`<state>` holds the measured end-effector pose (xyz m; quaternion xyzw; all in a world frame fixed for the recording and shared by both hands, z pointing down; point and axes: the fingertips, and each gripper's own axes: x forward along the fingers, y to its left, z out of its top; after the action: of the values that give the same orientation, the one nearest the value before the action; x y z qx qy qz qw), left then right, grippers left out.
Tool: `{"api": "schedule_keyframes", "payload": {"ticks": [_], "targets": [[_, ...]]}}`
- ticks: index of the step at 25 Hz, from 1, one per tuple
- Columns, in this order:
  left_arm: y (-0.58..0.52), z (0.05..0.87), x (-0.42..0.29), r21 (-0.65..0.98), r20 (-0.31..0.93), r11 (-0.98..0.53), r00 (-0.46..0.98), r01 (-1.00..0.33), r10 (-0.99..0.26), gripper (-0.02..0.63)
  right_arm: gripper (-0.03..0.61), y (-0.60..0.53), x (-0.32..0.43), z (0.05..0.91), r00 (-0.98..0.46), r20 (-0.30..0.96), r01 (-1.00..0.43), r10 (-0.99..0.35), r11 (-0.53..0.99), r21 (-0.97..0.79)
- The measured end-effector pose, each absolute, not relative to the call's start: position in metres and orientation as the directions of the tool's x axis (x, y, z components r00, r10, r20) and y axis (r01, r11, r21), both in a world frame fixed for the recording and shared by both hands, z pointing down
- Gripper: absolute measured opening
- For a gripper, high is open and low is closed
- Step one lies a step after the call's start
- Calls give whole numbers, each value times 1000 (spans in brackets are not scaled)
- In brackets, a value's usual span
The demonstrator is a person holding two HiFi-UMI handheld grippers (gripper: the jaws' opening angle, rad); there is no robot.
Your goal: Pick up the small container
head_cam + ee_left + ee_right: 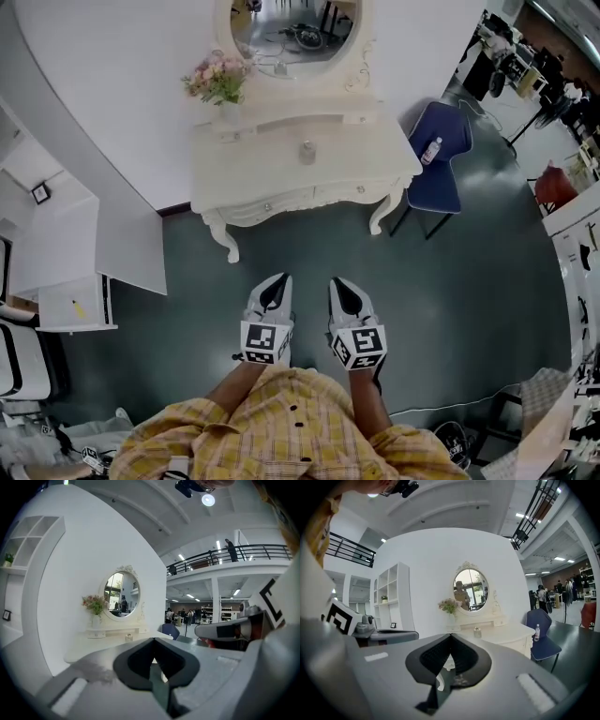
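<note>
The small container (307, 151) – it looks like a little clear jar with a stopper, though it is too small to tell for sure – stands upright near the middle of the white dressing table (370, 173), below the oval mirror (291, 23) and to the right of the vase of flowers (220, 82). Nothing touches it.

The left gripper (275, 284) and the right gripper (343, 287) are held side by side close to the person's body, over the dark floor (469, 281) and well apart from the table. Both point toward the table. Each gripper view shows its jaws pressed together with nothing between them, and the jar far off beyond the tips.

As I judge it, the task has not begun in any real sense – no approach, no opening of the jaws, no contact. All of it is left: walking up to the table, bringing one gripper to the jar, opening its jaws, closing them round the jar and lifting it clear. A blue chair (441, 183) with a bottle (432, 150) on its seat stands just beside the table's right end, out of the straight path.
</note>
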<state>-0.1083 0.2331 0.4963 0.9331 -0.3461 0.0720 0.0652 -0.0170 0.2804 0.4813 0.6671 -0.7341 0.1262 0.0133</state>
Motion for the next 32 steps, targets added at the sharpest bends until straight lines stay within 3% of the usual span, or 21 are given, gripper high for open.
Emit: {"api": "schedule_keyframes", "payload": {"ticks": [14,32], "targets": [[46,461,-49,21,160,-812,804,-583,-573,-1,0,93,27,448,-47,169,-989,-985,22,-149],[-42,471,-46,83,165,-829,828,-553,-536,0,0,-6,30,468,-11,234,-991,-972,-22,-136]]}}
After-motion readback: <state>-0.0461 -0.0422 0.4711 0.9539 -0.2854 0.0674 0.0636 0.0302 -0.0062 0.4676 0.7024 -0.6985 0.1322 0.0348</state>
